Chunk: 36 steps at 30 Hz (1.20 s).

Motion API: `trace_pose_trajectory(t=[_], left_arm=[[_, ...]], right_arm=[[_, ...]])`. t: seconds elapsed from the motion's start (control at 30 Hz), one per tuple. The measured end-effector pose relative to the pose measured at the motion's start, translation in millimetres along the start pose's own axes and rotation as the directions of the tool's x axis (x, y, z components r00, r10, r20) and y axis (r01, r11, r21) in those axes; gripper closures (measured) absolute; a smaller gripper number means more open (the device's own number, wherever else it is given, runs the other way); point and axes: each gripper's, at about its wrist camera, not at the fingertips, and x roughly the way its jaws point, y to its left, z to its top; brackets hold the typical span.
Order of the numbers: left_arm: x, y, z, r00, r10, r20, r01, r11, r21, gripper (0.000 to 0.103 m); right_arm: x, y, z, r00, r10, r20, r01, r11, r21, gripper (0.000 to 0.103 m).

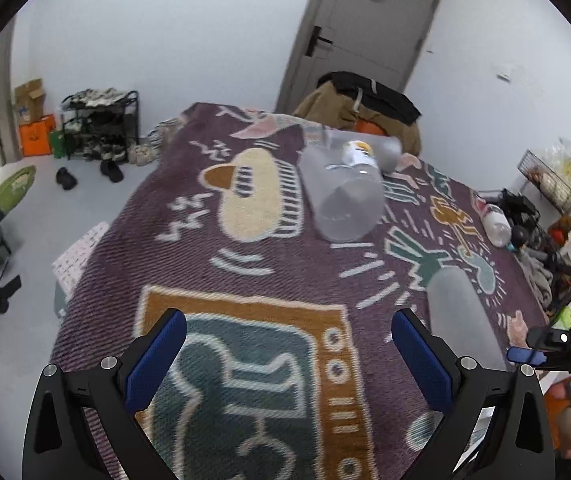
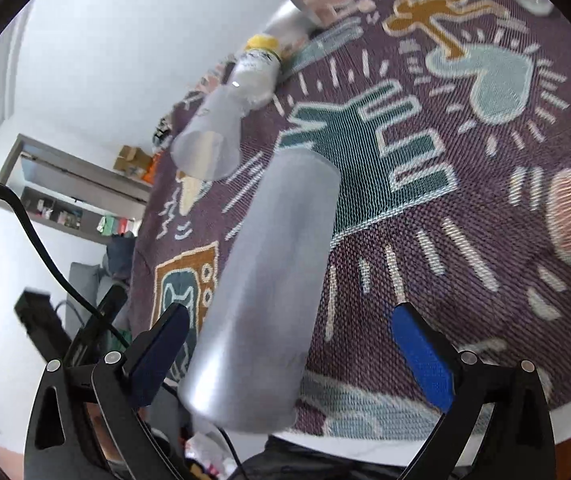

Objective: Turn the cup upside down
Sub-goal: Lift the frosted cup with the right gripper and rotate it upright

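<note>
A tall frosted grey cup (image 2: pixel 261 288) stands on the patterned purple cloth, between my right gripper's (image 2: pixel 291 344) open fingers, nearer the left finger, touching neither that I can tell. It also shows in the left wrist view (image 1: pixel 461 312) at the right. A second frosted cup (image 1: pixel 345 196) stands farther back on the cloth, also seen in the right wrist view (image 2: pixel 209 144). My left gripper (image 1: pixel 289 348) is open and empty above the cloth's front part.
A clear bottle with a yellow cap (image 1: pixel 359 156) sits behind the far cup. Another plastic bottle (image 1: pixel 495 222) lies at the cloth's right edge beside a cluttered wire rack (image 1: pixel 545 184). A shoe rack (image 1: pixel 101 124) and door (image 1: pixel 365 32) lie beyond.
</note>
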Motion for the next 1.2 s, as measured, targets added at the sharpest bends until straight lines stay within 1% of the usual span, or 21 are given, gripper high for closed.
trace_pose_trajectory(t=[0.13, 0.2, 0.27, 0.33, 0.43, 0.6, 0.67, 0.73, 0.93, 0.97, 1.1, 1.2], left_arm=[[4, -23, 9, 0.998, -0.05, -0.025, 0.051, 0.998, 0.04, 0.002], [6, -39, 14, 0.997, -0.07, -0.035, 0.073, 0.994, 0.078, 0.006], [9, -52, 18, 0.996, -0.08, -0.044, 0.084, 0.991, 0.101, 0.007], [13, -67, 23, 0.994, -0.097, -0.058, 0.104, 0.987, 0.124, 0.007], [21, -89, 28, 0.991, -0.104, -0.085, 0.117, 0.978, 0.172, 0.008], [37, -117, 34, 0.979, -0.13, -0.158, 0.165, 0.958, 0.233, 0.018], [46, -129, 37, 0.972, -0.134, -0.193, 0.181, 0.952, 0.248, 0.019], [55, -137, 38, 0.966, -0.128, -0.223, 0.185, 0.949, 0.255, 0.022], [86, -164, 43, 0.936, -0.116, -0.332, 0.207, 0.945, 0.254, 0.023], [92, -170, 44, 0.929, -0.108, -0.353, 0.209, 0.942, 0.262, 0.024], [106, -191, 44, 0.914, -0.064, -0.401, 0.206, 0.924, 0.322, 0.024], [120, -204, 42, 0.893, -0.023, -0.449, 0.207, 0.907, 0.367, 0.024]], right_arm=[[-20, 0, -9, 0.999, -0.018, 0.051, 0.02, 0.999, -0.032, 0.001], [-32, -3, -11, 0.997, -0.01, 0.072, 0.013, 0.999, -0.045, 0.001], [-43, -7, -14, 0.995, -0.022, 0.095, 0.027, 0.999, -0.046, 0.001], [-53, -12, -17, 0.992, -0.043, 0.118, 0.049, 0.997, -0.051, 0.001], [-64, -21, -23, 0.983, -0.097, 0.155, 0.107, 0.993, -0.055, 0.001], [-81, -46, -34, 0.966, -0.142, 0.214, 0.149, 0.989, -0.016, 0.002], [-85, -57, -37, 0.962, -0.151, 0.228, 0.155, 0.988, 0.0, 0.002], [-87, -68, -38, 0.958, -0.154, 0.24, 0.154, 0.988, 0.019, 0.002], [-91, -91, -34, 0.939, -0.187, 0.288, 0.175, 0.982, 0.066, 0.002], [-90, -92, -33, 0.937, -0.188, 0.294, 0.176, 0.982, 0.066, 0.002], [-92, -100, -30, 0.929, -0.198, 0.314, 0.185, 0.98, 0.072, 0.002], [-92, -106, -30, 0.925, -0.21, 0.315, 0.193, 0.977, 0.087, 0.002]])
